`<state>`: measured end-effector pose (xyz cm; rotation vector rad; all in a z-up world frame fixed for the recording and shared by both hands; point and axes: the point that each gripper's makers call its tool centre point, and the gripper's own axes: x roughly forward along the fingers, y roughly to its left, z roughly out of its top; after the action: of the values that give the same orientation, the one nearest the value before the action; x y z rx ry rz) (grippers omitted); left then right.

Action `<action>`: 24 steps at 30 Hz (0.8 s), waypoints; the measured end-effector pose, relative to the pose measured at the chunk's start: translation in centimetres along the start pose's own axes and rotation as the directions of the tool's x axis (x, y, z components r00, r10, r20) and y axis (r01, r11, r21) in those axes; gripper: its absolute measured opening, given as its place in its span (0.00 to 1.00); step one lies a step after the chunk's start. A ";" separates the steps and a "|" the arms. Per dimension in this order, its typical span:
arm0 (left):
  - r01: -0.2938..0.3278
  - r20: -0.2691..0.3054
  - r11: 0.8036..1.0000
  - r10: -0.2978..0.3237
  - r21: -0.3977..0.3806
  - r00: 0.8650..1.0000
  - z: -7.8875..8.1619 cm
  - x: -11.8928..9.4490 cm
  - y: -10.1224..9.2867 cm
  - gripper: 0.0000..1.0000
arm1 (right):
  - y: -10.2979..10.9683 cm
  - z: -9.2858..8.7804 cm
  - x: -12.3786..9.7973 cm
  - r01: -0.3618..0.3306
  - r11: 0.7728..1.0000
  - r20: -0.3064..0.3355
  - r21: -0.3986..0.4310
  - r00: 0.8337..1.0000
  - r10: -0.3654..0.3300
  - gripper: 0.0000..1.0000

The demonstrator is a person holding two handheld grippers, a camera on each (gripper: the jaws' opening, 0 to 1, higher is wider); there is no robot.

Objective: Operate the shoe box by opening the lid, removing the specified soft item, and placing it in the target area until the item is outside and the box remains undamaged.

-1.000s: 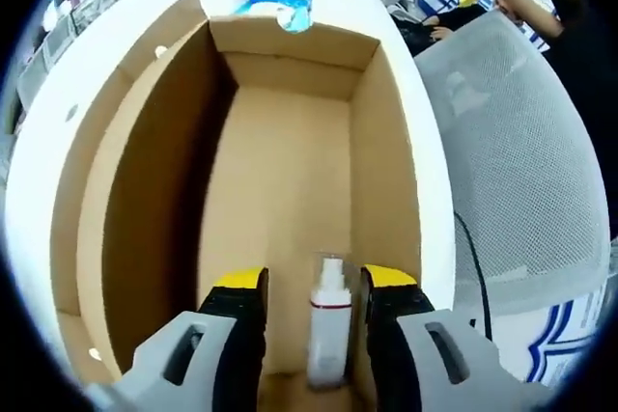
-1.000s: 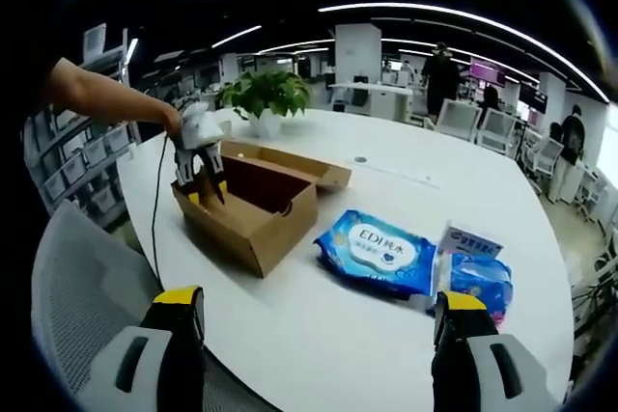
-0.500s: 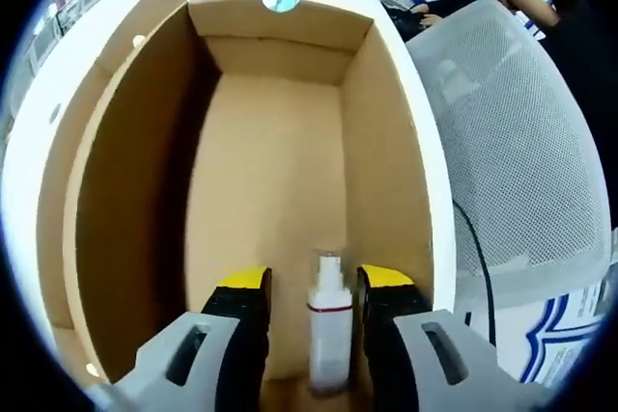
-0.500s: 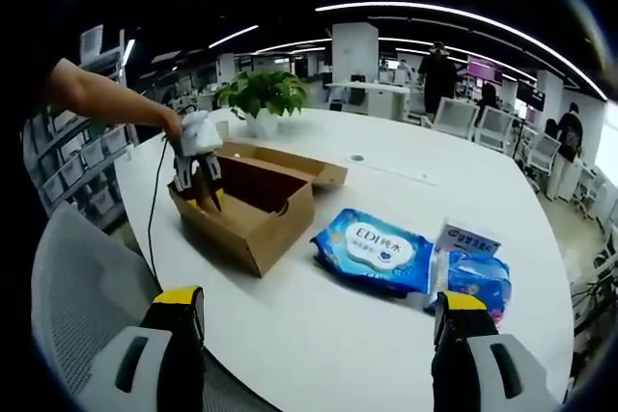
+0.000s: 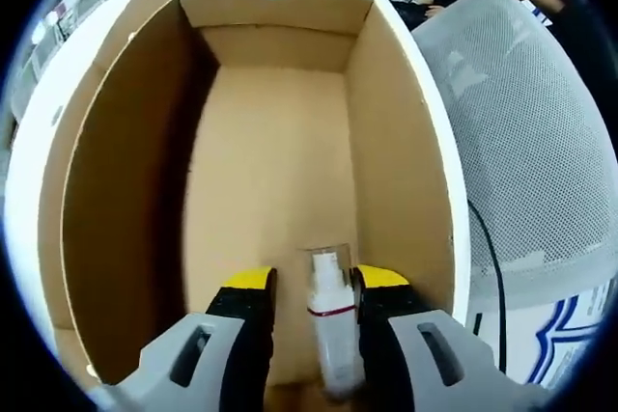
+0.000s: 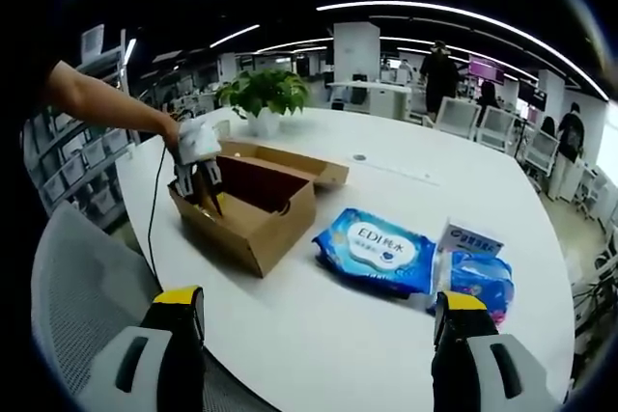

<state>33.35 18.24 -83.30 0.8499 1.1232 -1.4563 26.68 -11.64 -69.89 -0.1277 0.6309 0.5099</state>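
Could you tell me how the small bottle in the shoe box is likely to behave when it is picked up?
The small bottle looks like clear rigid plastic, so probably stiff and light. It is slim and round, so it may roll if dropped. Its smooth wall could slip between the left hand-held gripper jaws flanking it.

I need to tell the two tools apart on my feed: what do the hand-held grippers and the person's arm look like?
Both look alike. The left hand-held gripper has black jaws capped with yellow tips, on pale grey moulded bodies with slot-like openings. The right hand-held gripper has the same yellow tips, black jaws and grey bodies. Seen from the right gripper view, the left one has a white-grey housing with a thin black cable hanging from it. The forearm is bare; no sleeve shows.
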 end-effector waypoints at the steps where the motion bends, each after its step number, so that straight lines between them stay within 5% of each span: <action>1: -0.011 0.006 1.000 0.012 -0.007 1.000 0.0 -0.1 0.2 0.32 | 0.1 0.1 0.0 -0.002 1.000 0.001 -0.001 1.000 0.002 1.00; 24: -0.076 -0.022 0.994 0.074 -0.081 0.997 -3.0 -1.6 0.2 0.25 | 0.9 1.1 0.7 -0.038 0.999 0.026 -0.009 0.999 0.038 0.99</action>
<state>33.63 21.56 -82.74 0.8410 1.1454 -1.3341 27.34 -10.28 -69.34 -0.1171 0.6063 0.5499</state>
